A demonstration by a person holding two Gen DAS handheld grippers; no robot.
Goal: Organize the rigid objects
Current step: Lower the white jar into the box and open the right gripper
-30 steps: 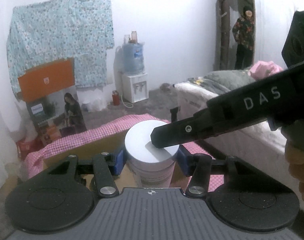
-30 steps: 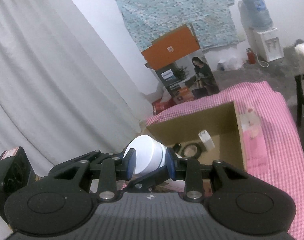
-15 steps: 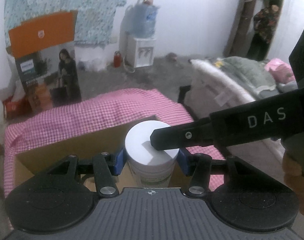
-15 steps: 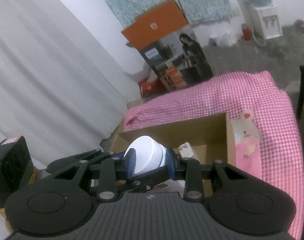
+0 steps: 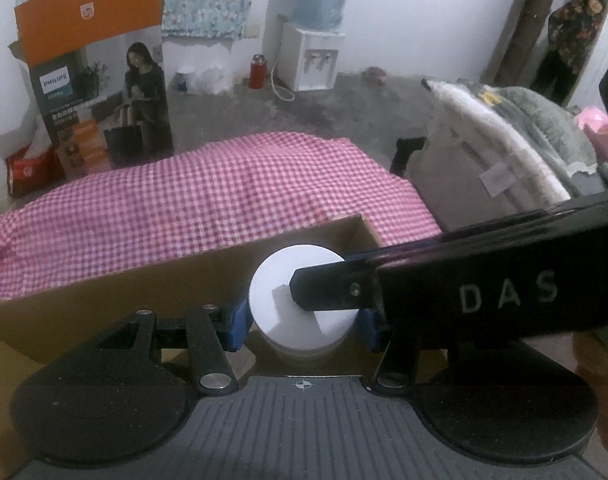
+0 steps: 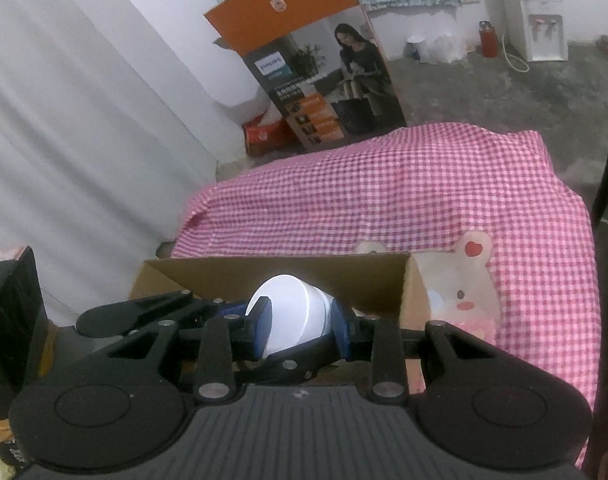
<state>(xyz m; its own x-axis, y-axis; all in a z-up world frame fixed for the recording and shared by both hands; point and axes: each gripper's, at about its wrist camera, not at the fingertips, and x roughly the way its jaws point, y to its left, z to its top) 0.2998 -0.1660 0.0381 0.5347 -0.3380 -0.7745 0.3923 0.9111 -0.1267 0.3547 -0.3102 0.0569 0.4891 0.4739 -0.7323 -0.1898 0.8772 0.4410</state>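
A white jar (image 5: 276, 280) with a flat white lid stands upright between the blue pads of my left gripper (image 5: 302, 320), which is shut on its sides. One black finger (image 5: 423, 288) of my right gripper reaches in from the right across the lid. In the right wrist view the same white jar (image 6: 288, 312) sits pinched between the blue pads of my right gripper (image 6: 300, 324), while my left gripper's black fingers (image 6: 136, 312) show low on the left. The jar hangs over an open cardboard box (image 5: 164, 292), just before its far wall (image 6: 264, 276).
The box rests on a table draped in pink checked cloth (image 5: 208, 200) with a bear print (image 6: 467, 276). Behind stand a tall printed carton (image 5: 100, 92) and a water dispenser (image 5: 309, 56). A bed with blankets (image 5: 523, 140) is right; a person (image 5: 567, 40) stands far off.
Both grippers have carried the jar forward and down toward the cardboard box, tilting downward. The box's far wall now rises close behind the jar. Neither grip has changed.
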